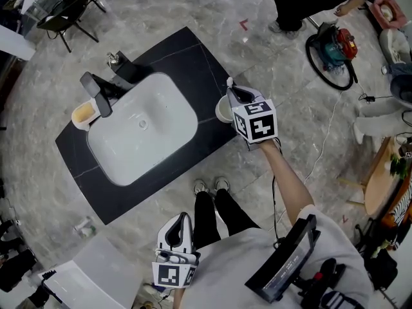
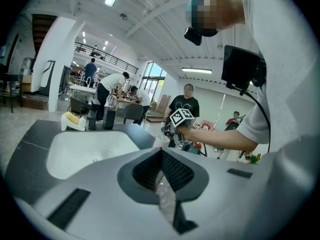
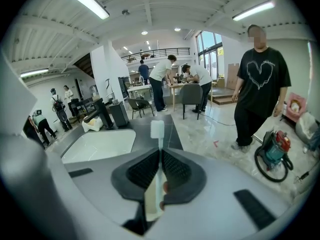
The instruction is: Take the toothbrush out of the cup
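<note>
Marble floor [image 1: 277, 69] lies open past the counter edge [image 1: 207, 62]; right tool [image 3: 160, 152] grips toothbrush [image 3: 157, 129], left tool [image 2: 161, 153] closed.

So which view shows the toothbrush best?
Right gripper view: the toothbrush stands clamped in the right gripper, bristle head clear. Head view hides it behind that gripper; left gripper view: too small.
</note>
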`<state>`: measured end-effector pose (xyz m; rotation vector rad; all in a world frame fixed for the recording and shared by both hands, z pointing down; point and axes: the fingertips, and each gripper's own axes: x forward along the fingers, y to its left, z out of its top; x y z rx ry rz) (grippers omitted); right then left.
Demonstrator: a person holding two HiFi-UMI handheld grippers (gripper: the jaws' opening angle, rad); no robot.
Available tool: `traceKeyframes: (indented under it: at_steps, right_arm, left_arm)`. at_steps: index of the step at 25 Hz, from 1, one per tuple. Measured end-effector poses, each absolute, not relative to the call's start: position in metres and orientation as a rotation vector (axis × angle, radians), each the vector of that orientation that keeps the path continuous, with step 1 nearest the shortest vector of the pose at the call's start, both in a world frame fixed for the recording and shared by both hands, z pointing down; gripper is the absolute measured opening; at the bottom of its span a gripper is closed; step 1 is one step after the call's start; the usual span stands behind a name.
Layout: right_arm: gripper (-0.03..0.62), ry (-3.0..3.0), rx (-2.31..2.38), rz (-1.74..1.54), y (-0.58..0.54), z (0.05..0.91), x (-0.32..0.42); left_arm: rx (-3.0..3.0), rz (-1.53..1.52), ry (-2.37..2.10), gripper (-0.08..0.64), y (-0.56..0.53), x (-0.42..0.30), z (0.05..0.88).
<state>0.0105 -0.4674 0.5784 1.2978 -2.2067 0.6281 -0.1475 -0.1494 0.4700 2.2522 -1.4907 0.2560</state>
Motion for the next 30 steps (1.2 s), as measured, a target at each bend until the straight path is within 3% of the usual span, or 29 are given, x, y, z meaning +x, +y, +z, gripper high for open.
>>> traceKeyframes:
  at_steps: [9, 22, 30]
  right_arm:
    - [0.025, -2.315, 1.335, 0.582, -0.459, 0.532, 0.011]
    - [0.025, -2.627, 1.361, 0.257, -0.360, 0.359, 0.014]
    - [0.025, -2.636, 1.315, 0.224, -0.261, 0.367, 0.023]
  left_arm:
    - [2.312, 0.245, -1.470, 0.003, -0.153, -0.142, 0.461]
    - [2.492, 0.182, -1.413, 0.003, -0.158, -0.115, 0.419]
    - [2.610, 0.176, -1.374, 0.003, -0.145, -0.092, 0.404]
